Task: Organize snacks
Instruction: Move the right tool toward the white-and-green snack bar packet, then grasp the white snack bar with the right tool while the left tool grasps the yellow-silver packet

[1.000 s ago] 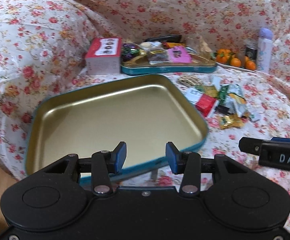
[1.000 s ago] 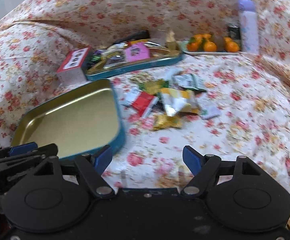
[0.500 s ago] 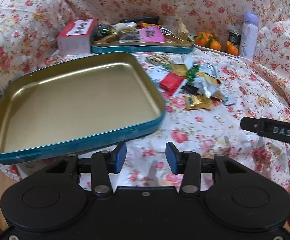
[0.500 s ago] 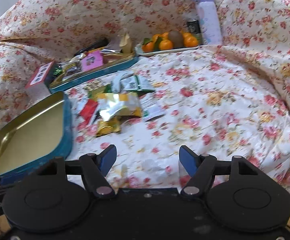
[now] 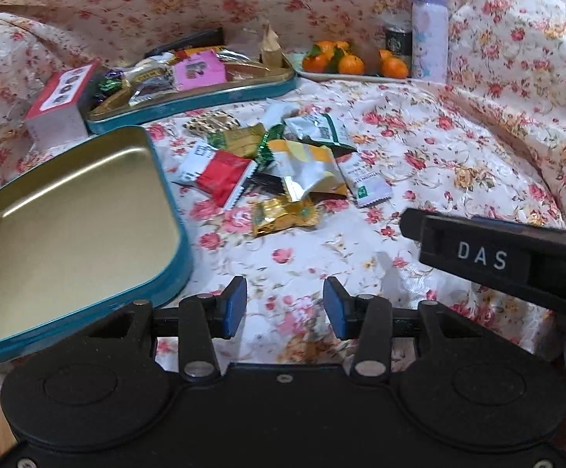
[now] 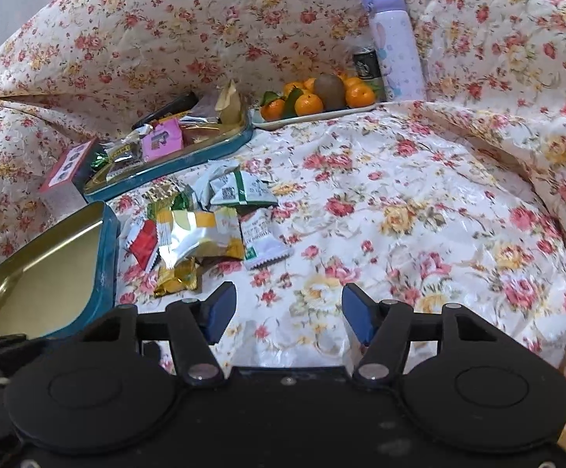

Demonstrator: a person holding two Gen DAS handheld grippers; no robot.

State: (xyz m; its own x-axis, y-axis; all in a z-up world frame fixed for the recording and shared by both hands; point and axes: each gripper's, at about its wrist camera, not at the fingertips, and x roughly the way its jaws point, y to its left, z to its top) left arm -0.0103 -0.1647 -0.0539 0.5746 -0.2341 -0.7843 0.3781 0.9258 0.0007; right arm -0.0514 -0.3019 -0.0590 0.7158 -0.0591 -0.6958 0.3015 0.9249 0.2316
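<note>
Several loose snack packets (image 5: 283,163) (image 6: 201,230) lie heaped on the flowered cloth; among them are a red one (image 5: 224,175) and a gold one (image 5: 283,216). To their left stands an empty teal tin tray (image 5: 177,234) (image 6: 105,257). My left gripper (image 5: 285,310) hangs open over bare cloth, short of the heap. My right gripper (image 6: 289,314) is near the gold packet (image 6: 175,279); its jaws are closing with nothing between them. In the left wrist view the right gripper's body, marked DAS, juts in from the right.
A second teal tray (image 5: 205,93) (image 6: 174,167) filled with snacks sits behind, next to a red-topped box (image 5: 59,107). A plate of oranges (image 5: 353,64) (image 6: 314,103), a dark can and a lilac bottle (image 5: 429,31) (image 6: 394,45) stand at the back. Wooden floor shows at the lower corners.
Both views have swung right: the empty tray slid to the left and the snack heap came nearer. My right jaws narrowed; the left ones kept their gap.
</note>
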